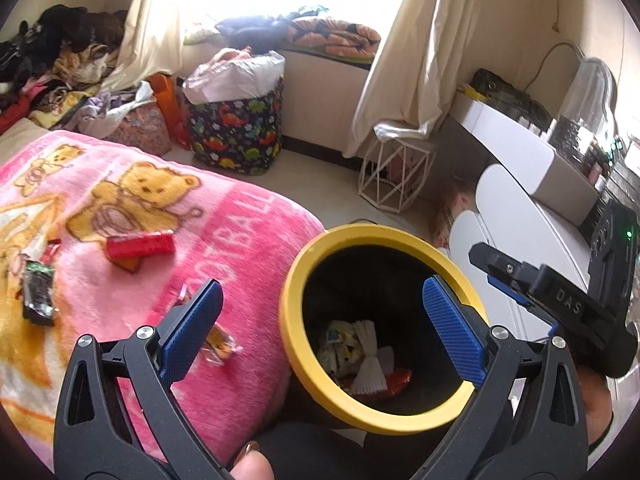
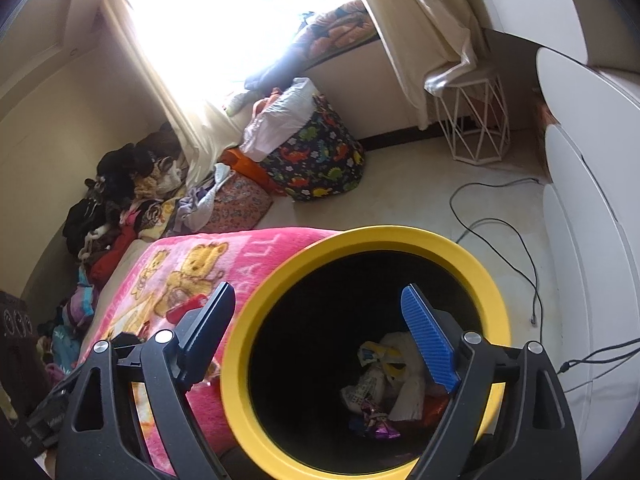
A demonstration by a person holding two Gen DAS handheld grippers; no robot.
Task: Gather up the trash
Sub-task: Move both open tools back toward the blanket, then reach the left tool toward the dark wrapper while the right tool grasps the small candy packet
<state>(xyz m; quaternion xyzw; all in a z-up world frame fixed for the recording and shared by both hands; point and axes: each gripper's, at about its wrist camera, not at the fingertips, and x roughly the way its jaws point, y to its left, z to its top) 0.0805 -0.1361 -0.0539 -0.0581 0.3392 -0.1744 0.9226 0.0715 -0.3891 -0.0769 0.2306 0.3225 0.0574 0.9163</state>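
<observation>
A black bin with a yellow rim (image 1: 292, 300) stands against the edge of the bed's pink bear blanket (image 1: 248, 216). Crumpled paper and wrappers (image 1: 368, 356) lie at its bottom. My left gripper (image 1: 322, 284) hangs open over the bin's mouth with nothing between its blue pads. My right gripper (image 2: 318, 290) is open too, above the same rim (image 2: 240, 340), and is empty. On the blanket lie a red wrapper (image 1: 140, 246), a dark wrapper (image 1: 38, 292) and a clear orange wrapper (image 1: 222, 346) under my left finger.
A dinosaur-print basket (image 1: 236, 132) stuffed with bags and a white wire stool (image 1: 396, 176) stand on the floor beyond the bed. White furniture (image 1: 520, 152) lines the right side. Cables (image 2: 500, 232) trail across the floor. Clothes (image 1: 60, 60) are piled at far left.
</observation>
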